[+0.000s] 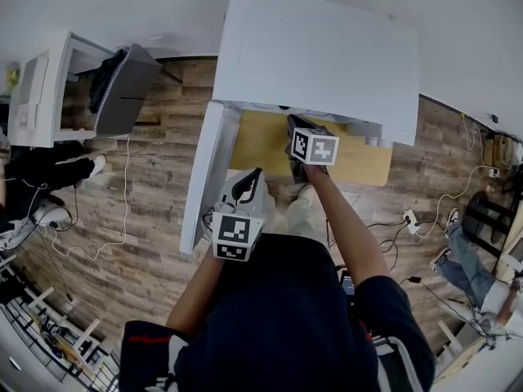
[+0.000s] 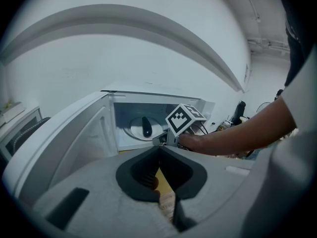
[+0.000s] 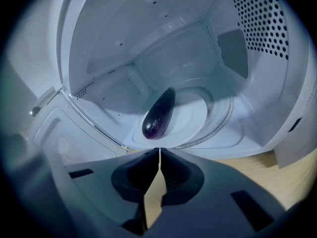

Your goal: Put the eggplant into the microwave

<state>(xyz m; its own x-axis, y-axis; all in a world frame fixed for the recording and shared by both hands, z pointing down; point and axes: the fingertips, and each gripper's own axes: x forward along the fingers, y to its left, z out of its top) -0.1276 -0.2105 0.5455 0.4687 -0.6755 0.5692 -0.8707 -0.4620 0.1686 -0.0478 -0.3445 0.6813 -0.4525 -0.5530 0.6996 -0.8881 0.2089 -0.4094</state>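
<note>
A dark purple eggplant (image 3: 158, 114) lies on the round white turntable plate (image 3: 195, 115) inside the open white microwave (image 3: 163, 58). My right gripper (image 3: 158, 150) sits just outside the opening, its jaws shut with nothing between them, a short way in front of the eggplant. In the head view the right gripper (image 1: 298, 166) points into the microwave (image 1: 315, 60). My left gripper (image 2: 159, 148) is shut and empty, held back by the open door (image 2: 74, 138). From there the eggplant (image 2: 146, 128) shows on the plate.
The microwave door (image 1: 204, 178) hangs open to the left over a tan wooden stand (image 1: 270, 141). Wood-look floor with cables (image 1: 122, 219) surrounds it. A white cabinet with a dark chair (image 1: 122, 88) is at the left. A power strip (image 1: 411, 219) lies at the right.
</note>
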